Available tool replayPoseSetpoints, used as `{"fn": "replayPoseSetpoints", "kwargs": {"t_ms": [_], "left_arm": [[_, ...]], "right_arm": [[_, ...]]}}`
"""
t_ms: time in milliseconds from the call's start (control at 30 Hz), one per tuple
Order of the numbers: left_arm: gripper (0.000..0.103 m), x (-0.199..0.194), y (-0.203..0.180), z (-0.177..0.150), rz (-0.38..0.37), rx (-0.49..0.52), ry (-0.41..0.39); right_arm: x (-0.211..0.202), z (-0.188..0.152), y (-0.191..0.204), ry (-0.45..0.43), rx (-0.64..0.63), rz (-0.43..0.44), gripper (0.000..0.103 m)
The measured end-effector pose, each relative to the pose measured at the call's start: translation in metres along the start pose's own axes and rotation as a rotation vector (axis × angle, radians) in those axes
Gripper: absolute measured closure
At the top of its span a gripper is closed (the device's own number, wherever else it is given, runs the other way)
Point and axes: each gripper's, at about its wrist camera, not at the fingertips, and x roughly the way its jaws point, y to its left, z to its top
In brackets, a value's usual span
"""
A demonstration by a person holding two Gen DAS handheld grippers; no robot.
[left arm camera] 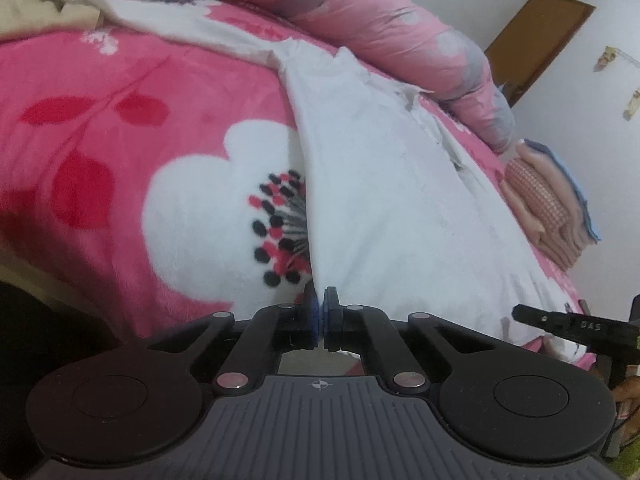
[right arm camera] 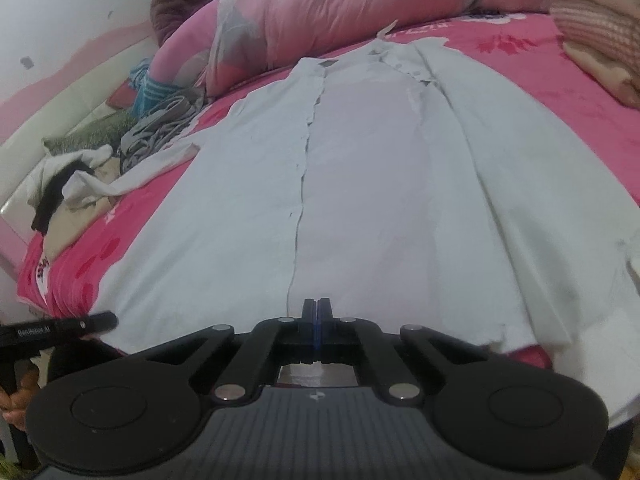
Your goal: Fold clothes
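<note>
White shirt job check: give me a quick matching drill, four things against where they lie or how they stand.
Things:
1. white shirt
2. folded stack
3. grey tangled garment
4. left gripper

Places or states:
A. heaped beside the pink quilt
B. spread flat on the pink blanket
C. fingers together at the shirt's near hem
D. piled at the bed's edge near the wall

Pairs: 1-B, 2-D, 3-A, 4-C

A pink floral blanket [left arm camera: 120, 80] covers the bed; a brown door [left arm camera: 536, 36] behind.
</note>
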Motion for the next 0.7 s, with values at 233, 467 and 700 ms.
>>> {"fn": "replayPoseSetpoints", "kwargs": {"t_ms": [233, 467, 700], "left_arm": [[0.101, 0.006, 0.009, -0.002, -0.002, -0.035, 0.000], [0.077, 0.007, 0.008, -0.003, -0.026, -0.033, -0.016], [0.081, 0.004, 0.002, -0.004, -0.010, 0.008, -0.032]], "right_arm": [[0.002, 0.005, -0.007, -0.006, 0.082, 0.080, 0.062], [0.021, 0.001, 0.011, 0.025, -0.031, 0.053, 0.059], [0.016, -0.004, 0.029, -0.018, -0.149, -0.019, 0.103]]}}
